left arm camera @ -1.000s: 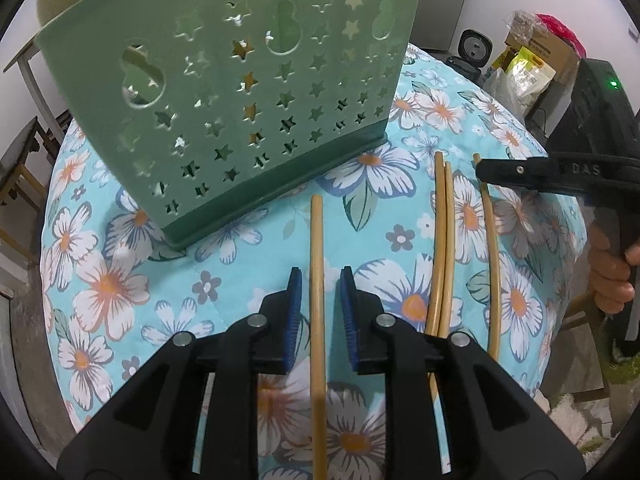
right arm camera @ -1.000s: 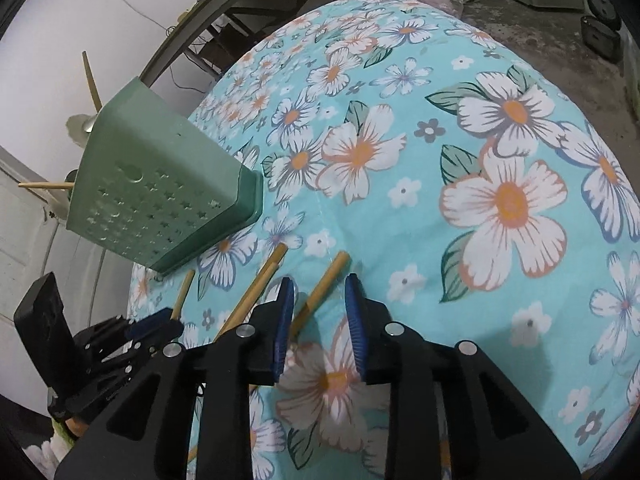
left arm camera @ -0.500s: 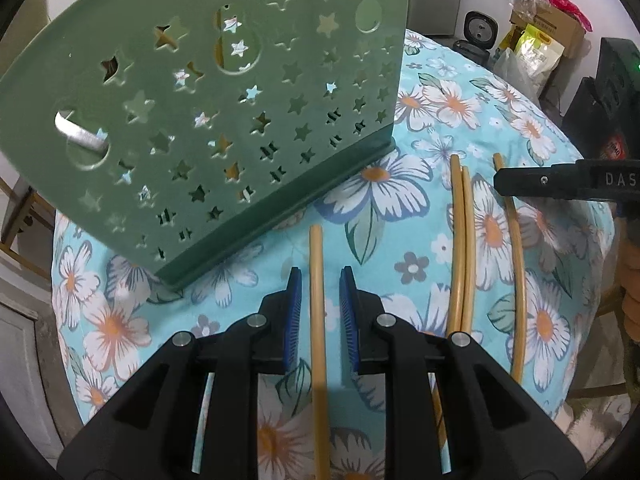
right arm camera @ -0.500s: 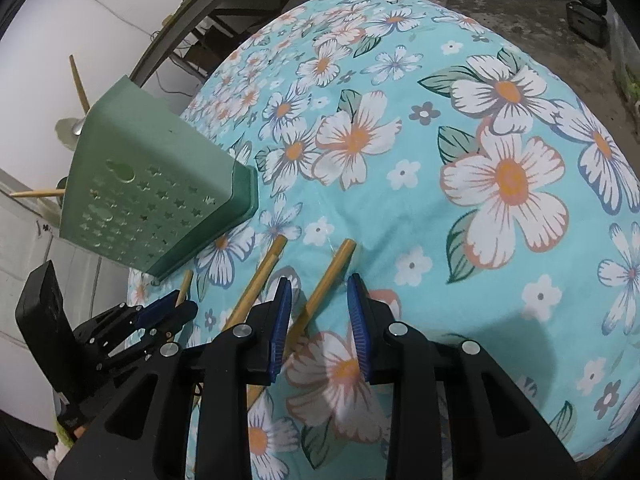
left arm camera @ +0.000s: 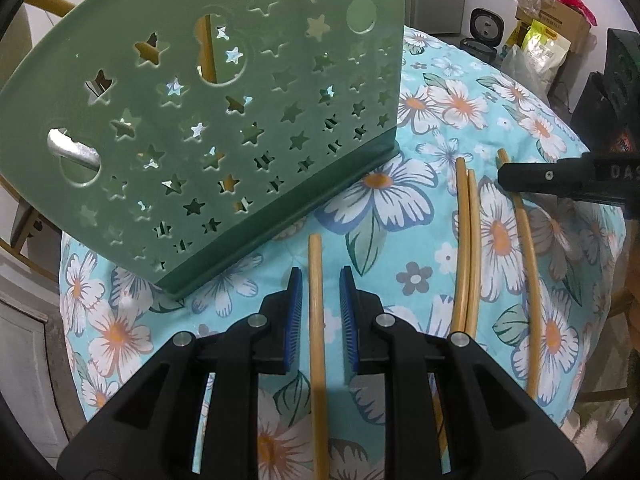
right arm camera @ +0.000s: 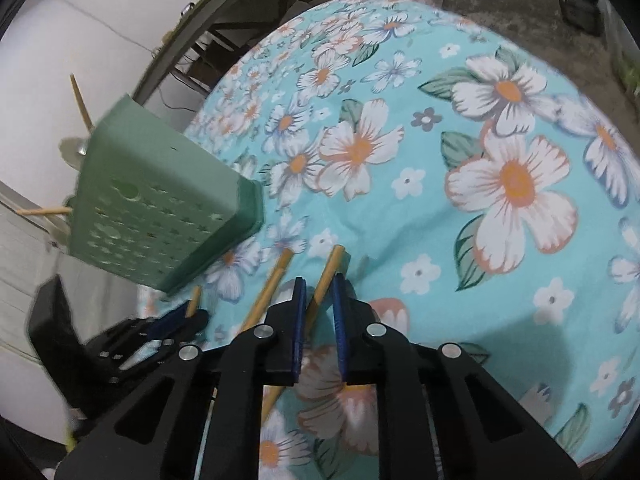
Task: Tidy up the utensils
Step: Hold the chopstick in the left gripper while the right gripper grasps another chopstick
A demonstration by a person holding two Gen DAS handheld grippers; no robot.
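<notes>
A green utensil holder (left arm camera: 224, 120) with star-shaped holes stands on the floral tablecloth (left arm camera: 460, 104); a metal handle (left arm camera: 72, 152) shows through one hole. Several bamboo chopsticks lie in front of it. My left gripper (left arm camera: 319, 276) is open and straddles one chopstick (left arm camera: 316, 344), with a gap on each side. A pair of chopsticks (left arm camera: 466, 240) lies further right. My right gripper (right arm camera: 319, 284) is closing, its blue pads tight against the rightmost chopstick (right arm camera: 328, 268). In the left wrist view that chopstick (left arm camera: 528, 260) runs under the right gripper's fingers (left arm camera: 560, 178).
In the right wrist view the holder (right arm camera: 160, 216) sits at the left, the left gripper (right arm camera: 188, 312) below it. Boxes and bags (left arm camera: 552, 32) are stacked beyond the table at the back right. A metal frame (right arm camera: 224, 12) stands behind the table. The cloth falls away at its edges.
The right gripper's jaws have narrowed from a wide gap onto the chopstick between them. The left gripper has slid forward along its chopstick, closer to the green holder.
</notes>
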